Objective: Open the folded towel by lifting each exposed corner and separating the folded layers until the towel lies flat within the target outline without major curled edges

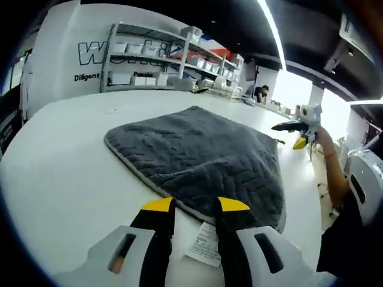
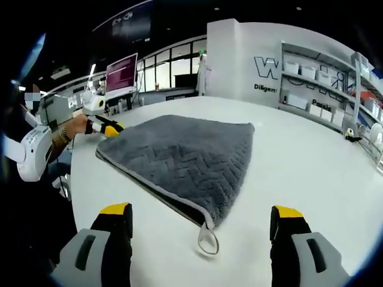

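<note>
- We saw the folded grey towel (image 1: 200, 158) lying on the smooth white tabletop (image 1: 66, 173), its plush surface quilted in a zigzag pattern and its edges bound in pale grey piping.
- In the left gripper view, the left gripper (image 1: 195, 210) had its yellow-tipped black fingers (image 1: 160, 206) fairly close together, released, with the towel's near edge just beyond the tips.
- A white printed care label (image 1: 203, 244) lay flat on the tabletop between those fingers; its text was too small for us to read.
- In the right gripper view, the right gripper (image 2: 202, 210) stood spread wide and held nothing, its fingers (image 2: 116, 210) apart on either side of the towel's near corner.
- A small grey hanging loop (image 2: 208, 241) dangled from that corner, between the fingers.
- At that corner the layers gaped slightly, a dark gap showing under the top layer.
- Beyond the towel, grey metal shelving (image 1: 179, 57) held white boxes, and the wall lettering (image 1: 96, 54) was partly cut off.
</note>
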`<state>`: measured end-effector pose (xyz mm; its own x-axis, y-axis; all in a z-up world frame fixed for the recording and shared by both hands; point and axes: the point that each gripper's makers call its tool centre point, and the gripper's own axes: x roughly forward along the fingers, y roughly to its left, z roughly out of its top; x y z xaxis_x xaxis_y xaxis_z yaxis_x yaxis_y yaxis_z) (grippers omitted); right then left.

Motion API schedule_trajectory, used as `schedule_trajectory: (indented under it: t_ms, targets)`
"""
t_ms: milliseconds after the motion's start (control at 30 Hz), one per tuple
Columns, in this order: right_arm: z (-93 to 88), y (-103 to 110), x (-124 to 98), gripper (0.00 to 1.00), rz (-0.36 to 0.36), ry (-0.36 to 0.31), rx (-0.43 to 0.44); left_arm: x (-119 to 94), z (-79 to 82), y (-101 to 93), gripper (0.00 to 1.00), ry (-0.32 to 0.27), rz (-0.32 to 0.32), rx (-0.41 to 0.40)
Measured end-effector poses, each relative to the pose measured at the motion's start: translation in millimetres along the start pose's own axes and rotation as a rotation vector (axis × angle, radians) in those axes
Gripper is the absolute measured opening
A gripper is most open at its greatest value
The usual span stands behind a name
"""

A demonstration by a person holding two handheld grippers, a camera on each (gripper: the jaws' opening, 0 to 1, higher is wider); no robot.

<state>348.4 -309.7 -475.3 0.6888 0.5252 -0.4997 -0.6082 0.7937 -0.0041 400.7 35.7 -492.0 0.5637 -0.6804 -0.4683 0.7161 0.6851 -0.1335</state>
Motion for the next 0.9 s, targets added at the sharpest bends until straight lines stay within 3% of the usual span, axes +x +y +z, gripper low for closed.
schedule_trajectory:
  t_ms: [200,433,900]
  targets:
    - [-1.0,1,1,0.97,0.004,0.004,-0.008,5,-0.1,-4.7,0.23,0.016,0.010,0.097]
    - [-0.9,0,-1,0.96,-0.003,0.004,-0.008,6,-0.7,-14.0,0.12,0.057,-0.012,0.218]
    - [1.2,4,-3,0.95,0.005,-0.003,-0.015,1,-2.8,-9.9,0.07,0.089,-0.045,0.245]
